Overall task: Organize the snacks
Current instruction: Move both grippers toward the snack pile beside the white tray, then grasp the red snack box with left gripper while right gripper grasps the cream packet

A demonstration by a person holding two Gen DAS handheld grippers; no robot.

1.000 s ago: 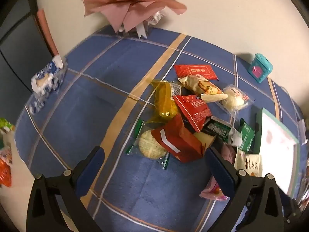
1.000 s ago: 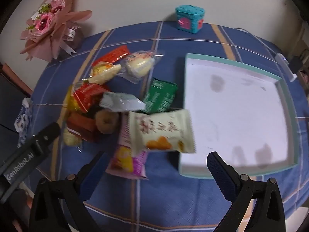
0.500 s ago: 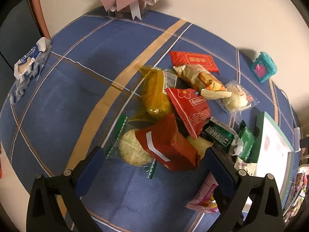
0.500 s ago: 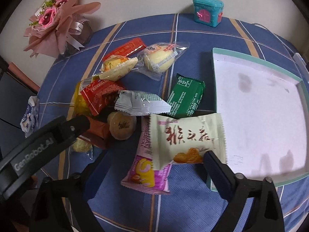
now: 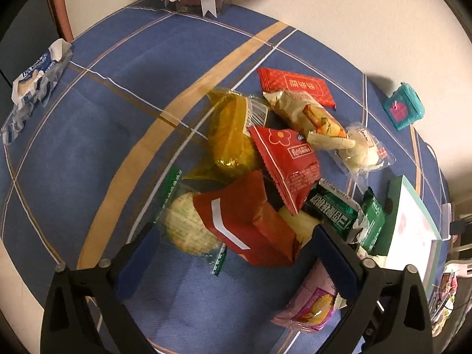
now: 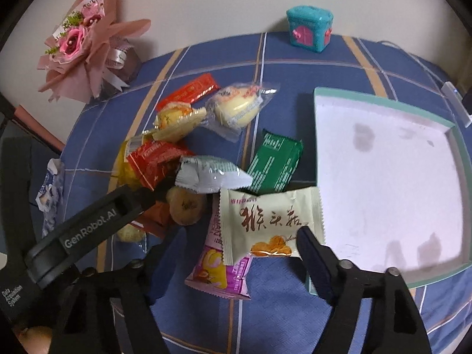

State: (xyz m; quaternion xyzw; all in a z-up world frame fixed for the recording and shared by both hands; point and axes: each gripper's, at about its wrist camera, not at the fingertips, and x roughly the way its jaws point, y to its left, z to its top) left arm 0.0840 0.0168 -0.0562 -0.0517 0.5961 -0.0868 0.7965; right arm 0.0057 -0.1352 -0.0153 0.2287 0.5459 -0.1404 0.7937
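Note:
A heap of wrapped snacks lies on the blue checked tablecloth (image 5: 88, 153). My left gripper (image 5: 236, 253) hangs low over the heap's near side. Its jaws are closing around a red-brown packet (image 5: 244, 224) and a round cracker pack (image 5: 185, 227), and the pads do not press on either. My right gripper (image 6: 233, 253) is closing astride a cream packet (image 6: 271, 224) that lies on a pink packet (image 6: 218, 262). Its right pad (image 6: 312, 253) is at the cream packet's edge; the left pad stands apart. The left gripper's body (image 6: 97, 224) crosses the right wrist view.
A white tray with a teal rim (image 6: 383, 97) lies right of the heap, also in the left wrist view as the tray (image 5: 395, 206). A pink bouquet (image 6: 79, 47) and a teal box (image 6: 309, 28) stand by the wall. A tissue pack (image 5: 35, 79) lies at the table's left edge.
The left gripper has sunk closer to the heap and its jaws have narrowed slightly. The right jaws have drawn in around the cream packet, which now looks nearer.

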